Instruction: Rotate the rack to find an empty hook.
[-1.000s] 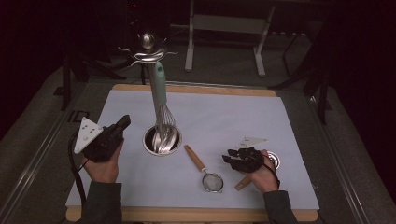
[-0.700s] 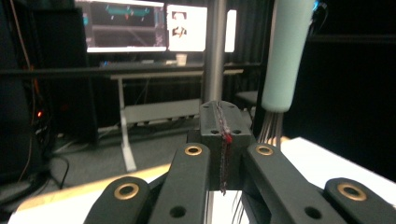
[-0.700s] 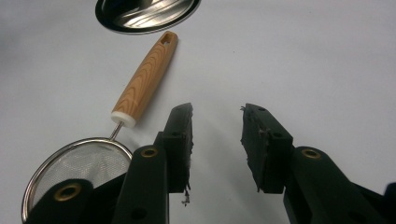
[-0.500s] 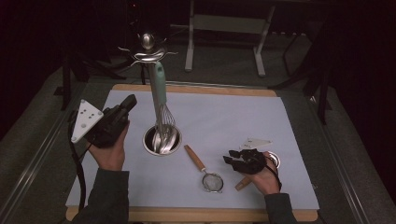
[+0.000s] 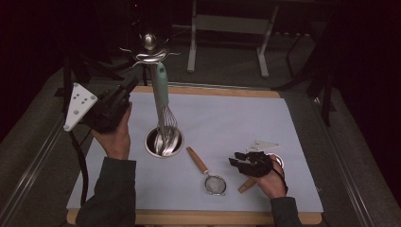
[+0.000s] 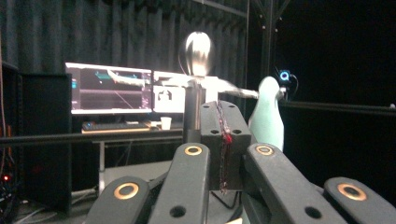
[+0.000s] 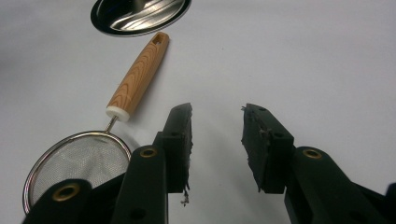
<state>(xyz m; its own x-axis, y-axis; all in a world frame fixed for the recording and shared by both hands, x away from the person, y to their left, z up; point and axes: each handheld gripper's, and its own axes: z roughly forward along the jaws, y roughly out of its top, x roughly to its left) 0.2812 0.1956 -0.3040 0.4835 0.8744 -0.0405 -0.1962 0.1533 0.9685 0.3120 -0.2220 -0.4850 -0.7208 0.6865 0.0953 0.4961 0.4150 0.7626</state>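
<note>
The table (image 5: 42,156) is carrying a pale sheet (image 5: 236,123) that is covering most of its top, with a wooden edge showing along the near and far sides. Behind the sheet's far left part a metal stand (image 5: 150,49) is rising, its round knob and thin arms catching the light; in the left gripper view it is standing straight ahead of the jaws. A whisk (image 5: 163,111) with a pale green handle is leaning up against that stand, its wire end sitting inside a small steel cup (image 5: 164,142) on the sheet's left half.

The left tongs (image 5: 128,90) are being held up off the table in the person's left hand (image 5: 116,137), left of the whisk handle and pointing toward the stand; their jaws are pressed together with nothing between them.

The right tongs (image 5: 235,161) are sitting low over the sheet's near right part in the right hand (image 5: 272,182), with jaws standing apart and gripping nothing, bare sheet showing between them in the right gripper view.

A small mesh strainer (image 5: 208,176) with a wooden handle is lying flat between the cup and the right tongs, just beside those jaws, its handle pointing back toward the cup. A second wooden handle (image 5: 246,185) is poking out from under the right hand.
</note>
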